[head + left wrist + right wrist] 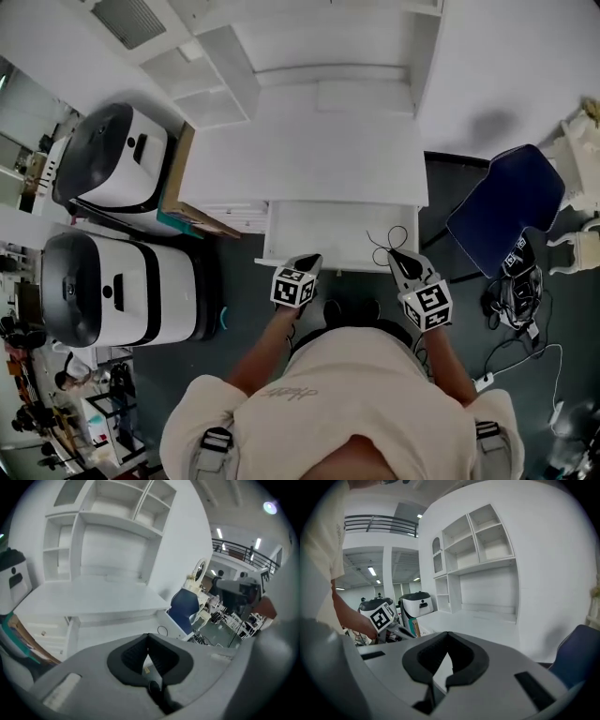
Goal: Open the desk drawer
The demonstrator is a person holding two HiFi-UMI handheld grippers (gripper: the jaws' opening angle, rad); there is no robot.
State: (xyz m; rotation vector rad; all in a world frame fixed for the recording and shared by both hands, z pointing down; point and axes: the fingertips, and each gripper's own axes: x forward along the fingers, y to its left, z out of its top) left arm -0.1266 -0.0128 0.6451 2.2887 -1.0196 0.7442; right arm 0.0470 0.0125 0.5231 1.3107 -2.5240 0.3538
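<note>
The white desk [300,155] has its wide drawer [328,234] pulled out toward me, with a thin black cable loop [389,246] lying at its right end. My left gripper [307,262] hovers at the drawer's front edge on the left, jaws shut on nothing. At the front edge on the right is my right gripper [396,255], also shut and empty. In the left gripper view the closed tips [148,637] point at the drawer [117,625] under the desk top [93,595]. The right gripper view has the closed tips [448,634] before the desk top [478,623].
Two white and black machines [117,155] [112,286] stand left of the desk, with flat cardboard [187,211] leaning between. A blue chair [506,206] and floor cables [511,300] are to the right. Open shelves [319,47] rise behind the desk.
</note>
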